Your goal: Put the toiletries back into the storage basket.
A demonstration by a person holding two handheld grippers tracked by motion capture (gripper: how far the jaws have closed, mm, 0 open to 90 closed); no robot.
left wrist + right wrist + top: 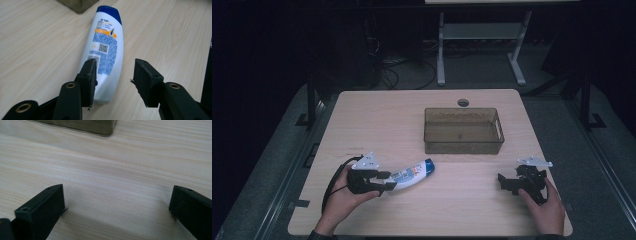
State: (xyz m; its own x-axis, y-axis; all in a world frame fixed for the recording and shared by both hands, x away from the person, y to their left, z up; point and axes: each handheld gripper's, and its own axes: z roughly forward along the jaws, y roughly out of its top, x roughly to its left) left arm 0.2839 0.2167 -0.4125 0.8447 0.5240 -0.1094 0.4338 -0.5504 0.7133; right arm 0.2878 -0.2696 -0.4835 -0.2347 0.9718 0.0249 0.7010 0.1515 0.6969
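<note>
i read this as the pick-up step: the shampoo bottle (413,175) lies flat on the table (377,120), well in front of the brown bin (463,131) and off toward its left corner, blue cap pointing toward the bin. my left gripper (384,186) sits at the bottle's base end. in the left gripper view the tongs stand apart, the left pad just beside or brushing the bottle's (106,55) flank, the other pad clear of it, so nothing is clamped yet. the bottle lies off-centre between them, more toward the left pad.

my right gripper (507,184) rests in front of the bin's right corner, well apart from the bottle; in the right gripper view its tongs are wide apart over bare wood, with a corner of the bin (82,126) at the top.

next, i judge, i need to shift the left gripper sideways to centre the bottle, push a little further along its body, then close. a grip this near the rounded base could slip.
</note>
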